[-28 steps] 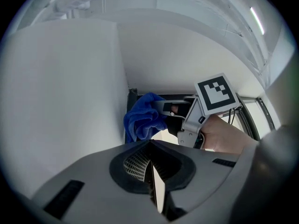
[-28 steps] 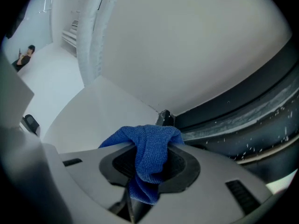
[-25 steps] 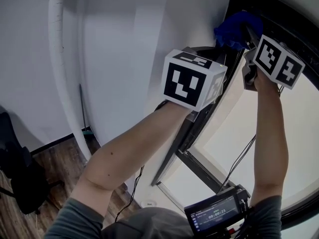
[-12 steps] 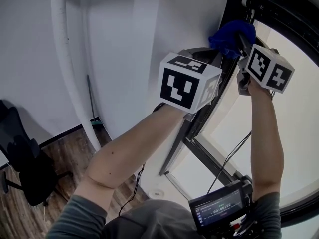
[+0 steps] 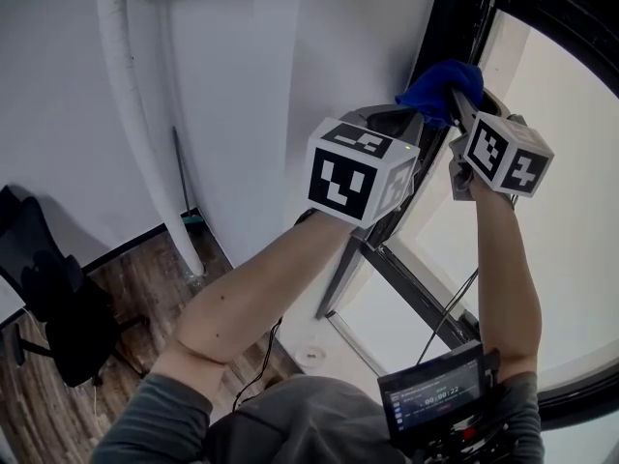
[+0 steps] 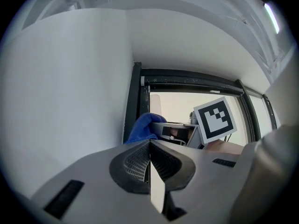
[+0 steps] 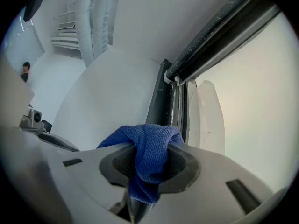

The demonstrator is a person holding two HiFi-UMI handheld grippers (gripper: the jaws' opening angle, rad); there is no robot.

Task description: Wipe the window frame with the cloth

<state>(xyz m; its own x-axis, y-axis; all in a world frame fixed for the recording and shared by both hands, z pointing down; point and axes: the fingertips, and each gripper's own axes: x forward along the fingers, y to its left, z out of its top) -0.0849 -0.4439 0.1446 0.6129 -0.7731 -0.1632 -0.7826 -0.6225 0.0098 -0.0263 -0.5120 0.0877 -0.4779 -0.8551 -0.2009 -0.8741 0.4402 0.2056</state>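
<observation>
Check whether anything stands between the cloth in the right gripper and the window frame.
Nothing visible does: the blue cloth, clamped in the right gripper, sits right at the window frame, with no object between them.

At five o'clock the screen (image 5: pixel 432 391) shows a timer, seemingly 00:00:22; its other print is too small; no other text is legible.
</observation>
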